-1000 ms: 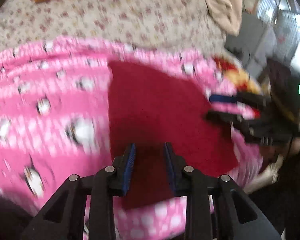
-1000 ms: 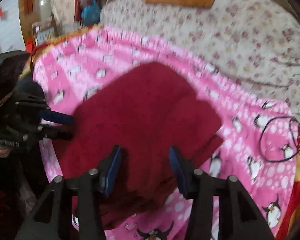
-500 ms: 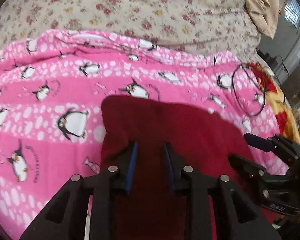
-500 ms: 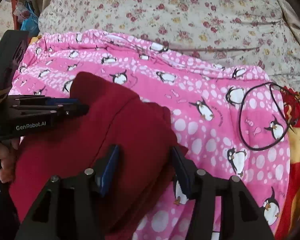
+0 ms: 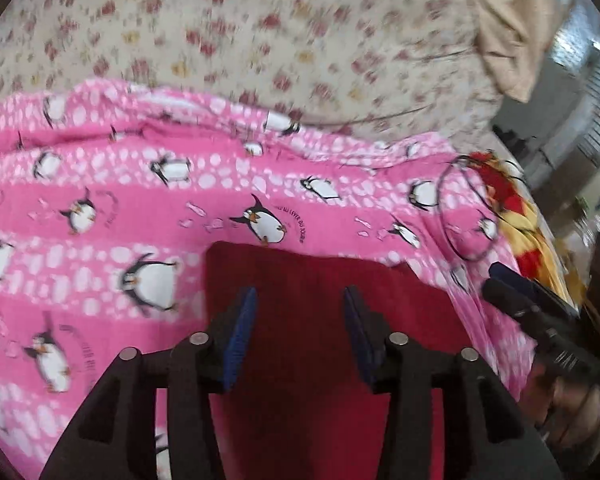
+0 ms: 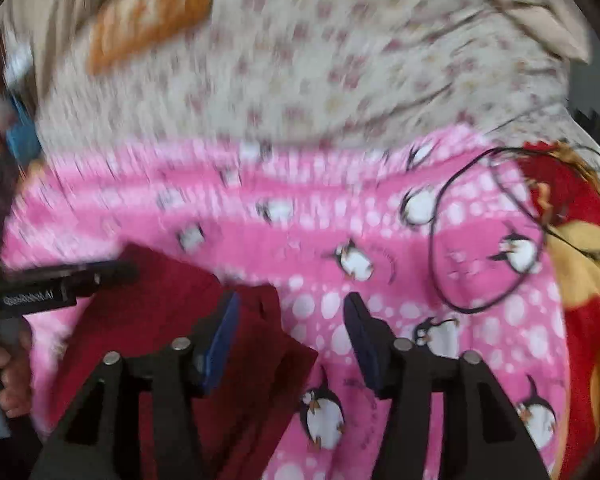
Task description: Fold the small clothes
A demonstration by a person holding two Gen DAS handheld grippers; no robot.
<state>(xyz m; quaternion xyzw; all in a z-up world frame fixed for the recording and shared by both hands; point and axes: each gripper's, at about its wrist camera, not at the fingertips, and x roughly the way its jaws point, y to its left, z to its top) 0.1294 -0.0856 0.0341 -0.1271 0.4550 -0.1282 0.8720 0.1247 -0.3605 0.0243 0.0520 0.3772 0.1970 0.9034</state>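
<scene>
A dark red folded garment lies flat on a pink penguin blanket. My left gripper is open and empty, hovering over the garment's middle. In the right wrist view the garment lies at the lower left, with a folded corner pointing right. My right gripper is open and empty above the garment's right edge. The left gripper shows there at the left; the right gripper shows at the right of the left wrist view.
A black cable loop lies on the blanket to the right. A red and yellow blanket lies beyond it. A floral bedsheet covers the far bed, with an orange cushion and beige cloth.
My left gripper has opened wider and pulled back from the garment. My right gripper has shifted right, so the garment now lies mostly to its left.
</scene>
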